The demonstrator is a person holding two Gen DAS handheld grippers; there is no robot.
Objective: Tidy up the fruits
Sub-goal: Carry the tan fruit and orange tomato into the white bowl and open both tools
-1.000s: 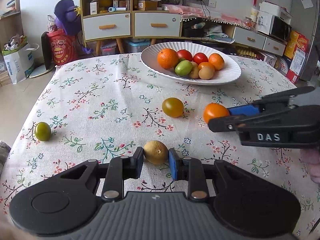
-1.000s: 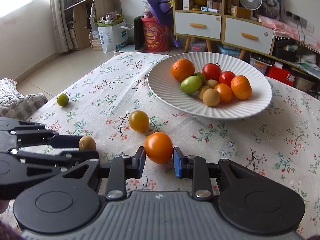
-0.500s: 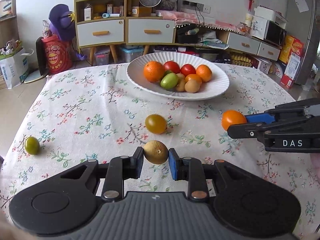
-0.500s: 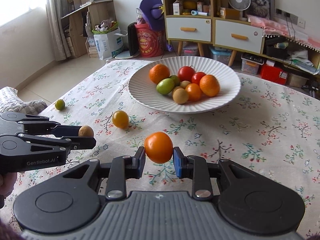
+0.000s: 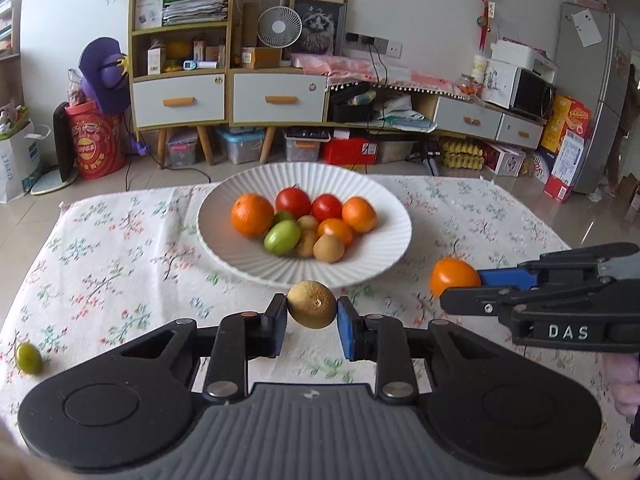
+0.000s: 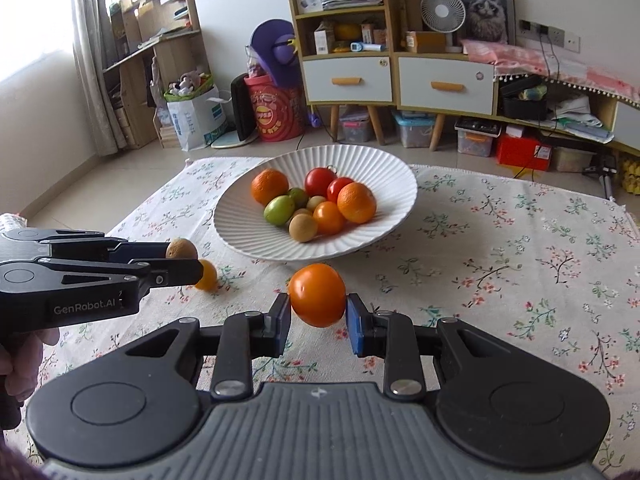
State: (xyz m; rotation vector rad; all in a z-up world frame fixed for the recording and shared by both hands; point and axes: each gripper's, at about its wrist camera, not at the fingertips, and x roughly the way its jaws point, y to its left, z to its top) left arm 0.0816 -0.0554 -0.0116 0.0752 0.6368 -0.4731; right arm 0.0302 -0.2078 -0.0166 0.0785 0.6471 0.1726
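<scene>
flowered tablecloth (image 5: 120, 248) covers the table, with a white plate (image 5: 384, 256) at the far middle already heaped with fruit. left gripper (image 5: 312, 320) clamps a brown fruit (image 5: 312, 305) just short of the plate; right gripper (image 6: 318, 314) clamps an orange fruit (image 6: 317, 294) nearby. both await dropping. left loose: a yellow fruit (image 6: 207, 275) and a green fruit (image 5: 29, 357) at the near left.

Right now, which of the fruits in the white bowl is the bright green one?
The oval green fruit at the front left of the pile in the white bowl, just below the big orange. The others are orange, red or tan.
</scene>
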